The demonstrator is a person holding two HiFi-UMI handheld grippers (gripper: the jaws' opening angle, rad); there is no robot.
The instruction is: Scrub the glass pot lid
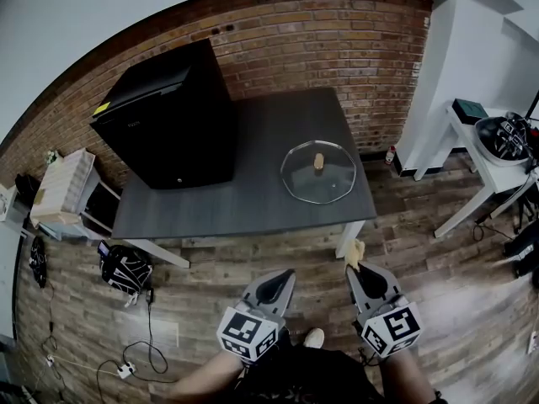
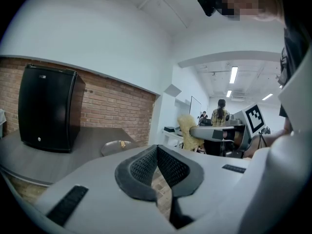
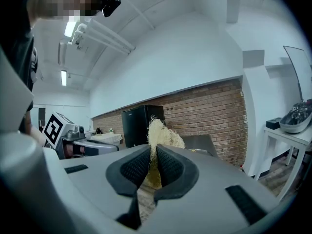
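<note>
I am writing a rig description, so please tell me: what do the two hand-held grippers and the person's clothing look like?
Both the left hand-held gripper and the right hand-held gripper have light grey wedge-shaped bodies tapering to black, dimple-textured pads. Each carries a cube with black-and-white square markers. No cables show on them. The person wears dark clothing.

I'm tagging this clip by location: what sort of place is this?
Likely an office or lab, not a home kitchen: ceiling strip lights, a white desk with equipment, loose floor cables.
</note>
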